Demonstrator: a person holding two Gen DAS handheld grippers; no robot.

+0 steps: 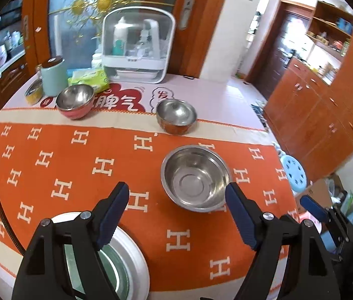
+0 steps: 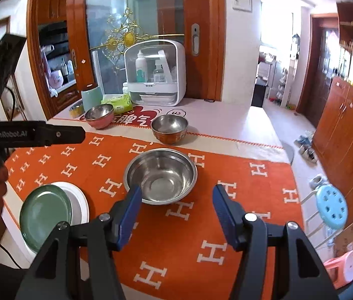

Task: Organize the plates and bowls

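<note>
A large steel bowl (image 1: 196, 177) (image 2: 160, 176) stands on the orange cloth. Behind it are a steel bowl with a copper outside (image 1: 176, 116) (image 2: 169, 128) and a steel bowl with a pink outside (image 1: 75, 101) (image 2: 99, 115). A green plate (image 2: 45, 215) (image 1: 116, 270) lies on a white plate (image 2: 80, 203) (image 1: 136, 252) at the near left edge. My left gripper (image 1: 177, 191) is open and empty above the cloth, just before the large bowl and over the plates. My right gripper (image 2: 177, 195) is open and empty, just in front of the large bowl.
At the back of the table (image 2: 226, 122) stand a white storage box (image 1: 138, 47), a mint canister (image 1: 53, 76), a green wipes pack (image 1: 88, 78) and a tin (image 1: 34, 92). A blue stool (image 2: 331, 206), a pink stool (image 2: 344, 267) and wooden cabinets (image 2: 346, 125) are to the right.
</note>
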